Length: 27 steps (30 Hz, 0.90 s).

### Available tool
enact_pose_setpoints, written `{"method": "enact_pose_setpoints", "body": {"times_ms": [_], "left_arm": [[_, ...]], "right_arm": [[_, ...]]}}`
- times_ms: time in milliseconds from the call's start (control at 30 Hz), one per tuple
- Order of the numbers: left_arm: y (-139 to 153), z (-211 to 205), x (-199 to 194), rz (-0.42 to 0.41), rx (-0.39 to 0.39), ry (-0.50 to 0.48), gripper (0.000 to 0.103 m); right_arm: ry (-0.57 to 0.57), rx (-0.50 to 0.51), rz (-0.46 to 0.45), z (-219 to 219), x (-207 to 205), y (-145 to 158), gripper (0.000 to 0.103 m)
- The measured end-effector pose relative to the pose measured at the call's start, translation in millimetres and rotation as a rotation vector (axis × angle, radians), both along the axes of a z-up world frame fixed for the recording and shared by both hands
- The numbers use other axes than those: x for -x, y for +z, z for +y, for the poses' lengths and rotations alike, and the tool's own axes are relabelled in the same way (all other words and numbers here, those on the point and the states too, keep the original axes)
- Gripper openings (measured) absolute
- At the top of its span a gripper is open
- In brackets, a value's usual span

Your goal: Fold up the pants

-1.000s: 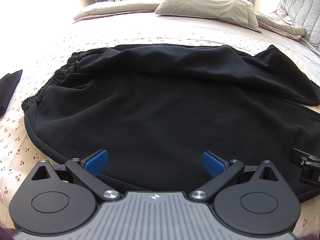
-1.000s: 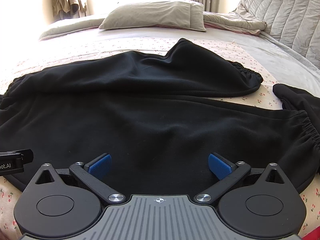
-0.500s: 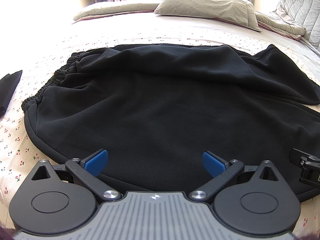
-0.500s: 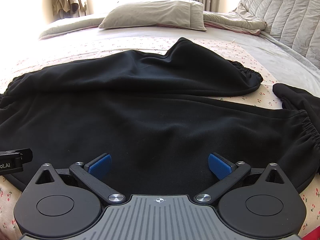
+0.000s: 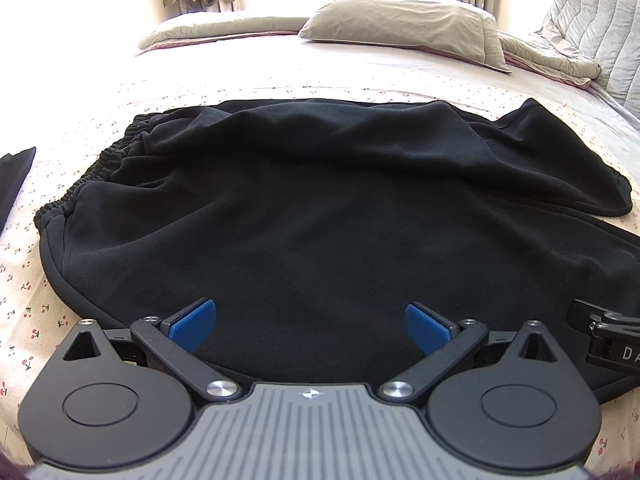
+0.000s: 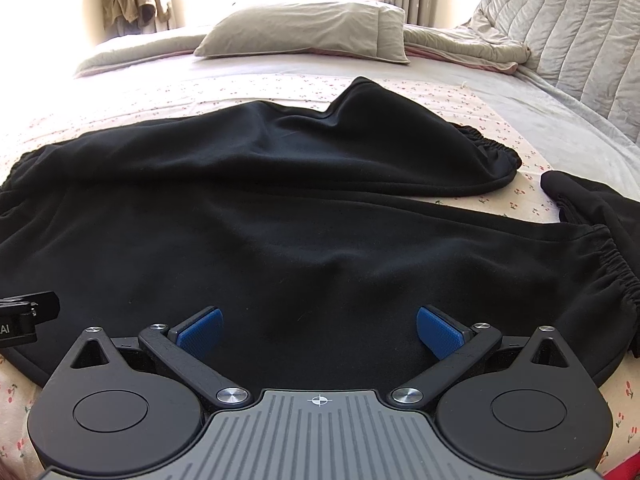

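Pants (image 5: 320, 208) barely shifted rightward since

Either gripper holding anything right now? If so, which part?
Nothing held. Left gripper and right gripper are both open, poised over the near edge of the black pants.

A second dark garment (image 6: 600, 204) runs off the right-wrist view's right edge, its shape unclear. Another dark cloth (image 5: 14, 176) is cut by the left-wrist view's left edge. The far window is blown out white.
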<state>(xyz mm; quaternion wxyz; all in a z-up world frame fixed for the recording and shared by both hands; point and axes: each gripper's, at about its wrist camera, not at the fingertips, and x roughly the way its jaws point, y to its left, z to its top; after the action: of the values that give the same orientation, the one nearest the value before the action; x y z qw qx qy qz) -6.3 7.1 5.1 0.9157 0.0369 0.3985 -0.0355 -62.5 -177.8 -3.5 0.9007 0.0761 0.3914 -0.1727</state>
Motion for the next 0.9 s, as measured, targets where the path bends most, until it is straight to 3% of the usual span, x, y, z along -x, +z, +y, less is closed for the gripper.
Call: {"method": "enact_pose_setpoints", "body": {"times_ms": [100,233,367,567,767,900], "left_arm": [[4.6,-6.1,-1.4,-0.049,0.011,-0.046,0.103],[13.4,-20.1,-12.7,-0.025,0.004,-0.134,0.103],[27.2,-38.8,-28.6,-0.011,0.030,-0.227,0.103],[53.1,-79.3,-66.1,0.031,0.089,-0.320,0.103],[72.9,-138.5,-97.5,-0.019,0.077,-0.476,0.102],[77.4,-176.7,-124.2,-0.034,0.128,-0.588,0.099]], "right_arm": [[0.007,0.000,-0.007,-7.6,-2.1,4.2,0.103],[0.007,0.005,-0.044,-30.0,-5.2,16.2,0.103],[-0.021,-0.092,-0.053,-69.0,-15.2,34.4,0.103],[-0.112,-0.202,-0.149,-132.1,-25.8,51.2,0.103],[-0.206,-0.269,-0.224,-195.3,-30.7,35.8,0.101],[-0.268,-0.382,-0.282,-236.0,-29.1,9.9,0.095]]}}
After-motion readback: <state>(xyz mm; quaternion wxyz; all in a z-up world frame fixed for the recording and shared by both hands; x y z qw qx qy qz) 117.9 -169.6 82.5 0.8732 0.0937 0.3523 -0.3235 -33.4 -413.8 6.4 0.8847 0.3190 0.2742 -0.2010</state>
